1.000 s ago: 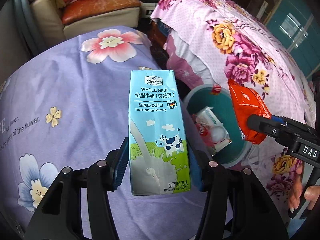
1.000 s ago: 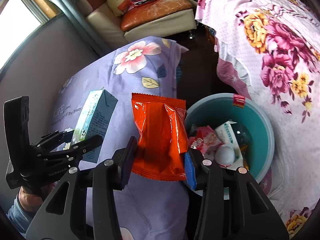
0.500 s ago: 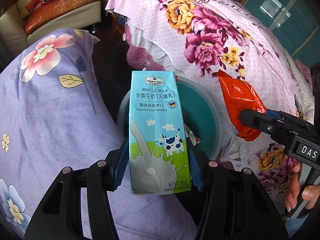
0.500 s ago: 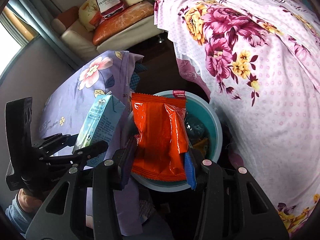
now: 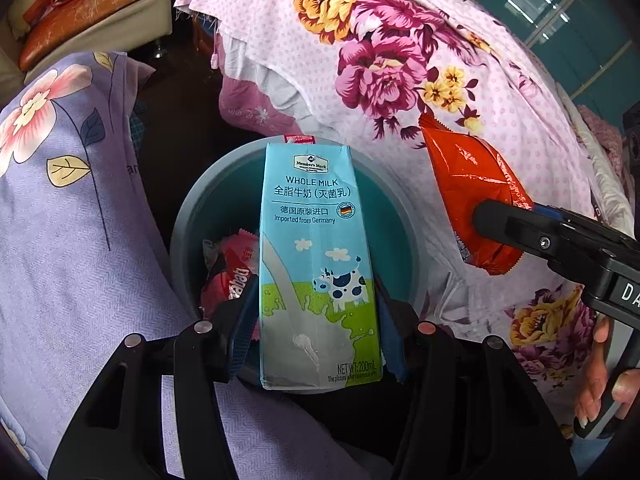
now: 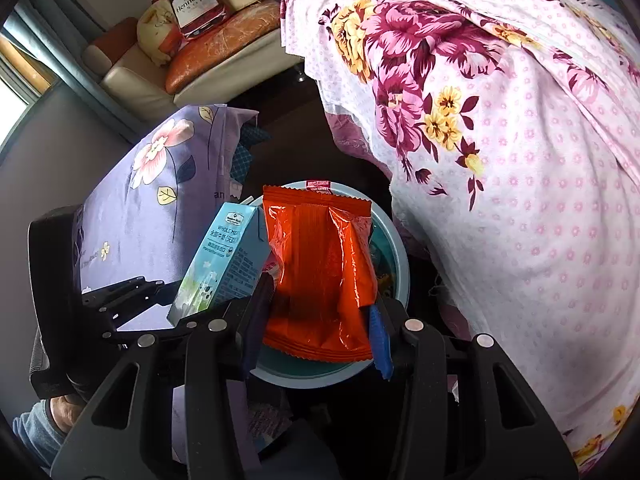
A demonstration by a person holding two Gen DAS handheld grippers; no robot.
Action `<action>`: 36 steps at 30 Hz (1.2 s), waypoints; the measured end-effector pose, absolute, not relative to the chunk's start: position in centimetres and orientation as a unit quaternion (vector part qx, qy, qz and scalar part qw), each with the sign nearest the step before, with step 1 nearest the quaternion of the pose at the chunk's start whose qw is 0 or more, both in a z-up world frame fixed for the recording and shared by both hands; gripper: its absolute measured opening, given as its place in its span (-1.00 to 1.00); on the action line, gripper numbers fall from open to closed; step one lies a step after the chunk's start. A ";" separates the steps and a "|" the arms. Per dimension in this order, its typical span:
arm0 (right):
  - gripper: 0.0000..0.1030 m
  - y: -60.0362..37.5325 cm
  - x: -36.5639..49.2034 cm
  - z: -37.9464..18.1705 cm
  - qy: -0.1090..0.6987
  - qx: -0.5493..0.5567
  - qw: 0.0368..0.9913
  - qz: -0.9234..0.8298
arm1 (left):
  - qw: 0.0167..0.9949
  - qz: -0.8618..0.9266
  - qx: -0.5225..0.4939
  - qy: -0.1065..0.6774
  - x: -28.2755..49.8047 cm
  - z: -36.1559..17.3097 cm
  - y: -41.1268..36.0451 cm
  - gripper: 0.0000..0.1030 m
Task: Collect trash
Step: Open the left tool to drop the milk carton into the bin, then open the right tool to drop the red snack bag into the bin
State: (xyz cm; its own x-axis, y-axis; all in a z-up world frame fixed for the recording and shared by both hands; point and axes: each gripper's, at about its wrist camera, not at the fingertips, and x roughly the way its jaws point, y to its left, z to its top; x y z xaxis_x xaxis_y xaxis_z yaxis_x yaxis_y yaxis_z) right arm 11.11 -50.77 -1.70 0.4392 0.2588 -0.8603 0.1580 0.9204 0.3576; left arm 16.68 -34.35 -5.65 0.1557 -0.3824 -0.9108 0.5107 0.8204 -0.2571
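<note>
Milk carton [image 5: 318, 264]: light blue, printed "WHOLE MILK", with a cow and a green field; upright between the blue pads of the left gripper [image 5: 316, 328], which is clenched on its lower half; it hangs over the open mouth of the bin [image 5: 188, 216]; in the right wrist view the same carton [image 6: 224, 264] leans just left of the orange packet.

Snack packet [image 6: 320, 276]: orange foil, crimped at top and bottom; grasped across its lower part by the right gripper [image 6: 316, 320], whose pads press on both of its sides; in that view it hangs in front of the bin [image 6: 396, 264]; from the left wrist view the packet [image 5: 472, 196] sits to the right of the bin, in front of the pink cloth.

Bin: round, blue-grey rim, teal inside; red and white wrappers [image 5: 234, 268] lie at the bottom.

Purple flowered cloth [image 5: 72, 220]: left of the bin.

Pink flowered cloth [image 5: 440, 60]: right of and behind the bin.

Sofa [image 6: 160, 76]: far back, cream, with orange cushions.

Person's hand [image 5: 600, 376]: lower right edge, on the right gripper's handle.
</note>
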 end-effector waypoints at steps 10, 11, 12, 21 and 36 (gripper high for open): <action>-0.18 -51.2 11.5 -2.0 0.535 0.200 0.821 0.017 | 0.767 -0.295 0.043 0.568 16.8 -5.6 -34.1 0.67; -0.18 -51.2 11.5 -2.0 0.536 0.200 0.820 0.017 | 0.771 -0.289 0.045 0.566 16.8 -5.4 -33.9 0.77; -0.18 -51.3 11.5 -2.0 0.537 0.201 0.819 0.017 | 0.773 -0.285 0.047 0.564 16.8 -5.3 -33.7 0.78; -0.17 -50.4 12.2 -2.6 0.548 0.198 0.812 0.022 | 0.785 -0.253 0.044 0.564 16.3 -4.6 -30.6 0.78; -0.15 -47.5 13.9 -3.7 0.565 0.186 0.803 0.037 | 0.794 -0.219 0.056 0.565 16.1 -4.4 -27.9 0.78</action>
